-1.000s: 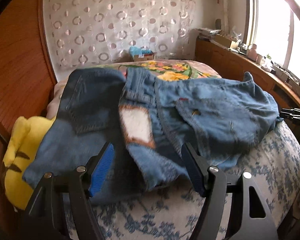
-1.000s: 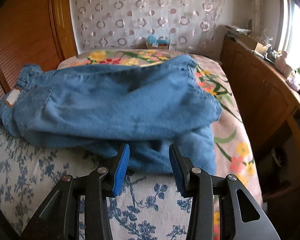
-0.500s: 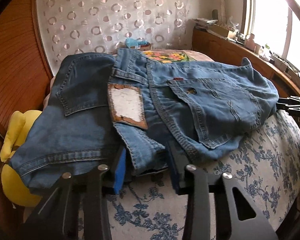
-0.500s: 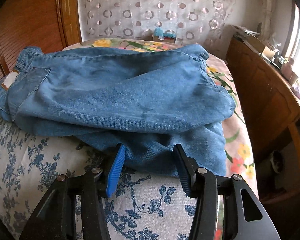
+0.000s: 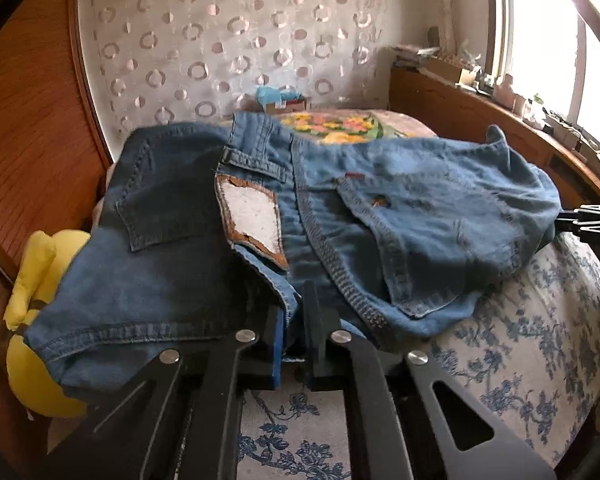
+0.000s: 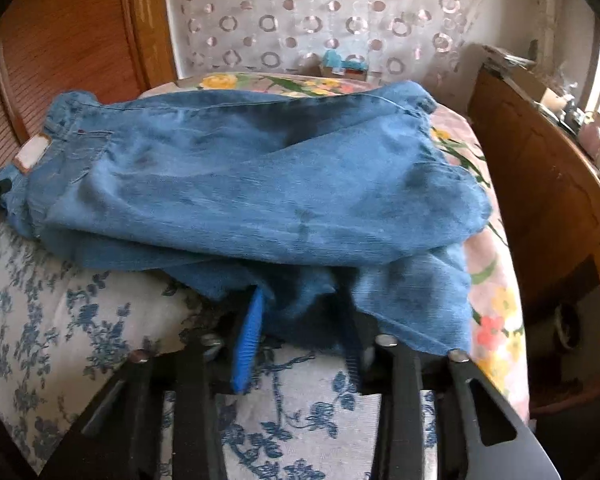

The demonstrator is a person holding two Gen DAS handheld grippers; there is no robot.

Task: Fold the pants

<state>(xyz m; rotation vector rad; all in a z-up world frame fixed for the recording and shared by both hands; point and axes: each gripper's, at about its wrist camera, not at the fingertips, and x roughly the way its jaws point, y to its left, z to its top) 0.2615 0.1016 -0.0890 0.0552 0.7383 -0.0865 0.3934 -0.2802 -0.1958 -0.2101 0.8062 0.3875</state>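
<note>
Blue denim pants (image 5: 340,208) lie crumpled across the bed, waistband toward the left gripper, with a white leather patch (image 5: 252,216) and back pockets showing. My left gripper (image 5: 294,320) is shut on the waistband edge just below the patch. In the right wrist view the pants (image 6: 260,184) spread across the bed with the legs folded over. My right gripper (image 6: 304,312) has its jaws pushed in around the near denim edge, still apart, with fabric between them. The right gripper's body shows at the right edge of the left wrist view (image 5: 592,220).
The bed has a blue-flowered white cover (image 5: 520,340) and a bright floral blanket (image 6: 496,312) toward the far side. A yellow plush toy (image 5: 32,280) lies at the left by the wooden headboard (image 5: 28,140). A wooden cabinet (image 6: 540,184) stands to the right.
My left gripper closed from wide open onto the waistband edge. My right gripper moved forward so its open jaws now straddle the near denim edge.
</note>
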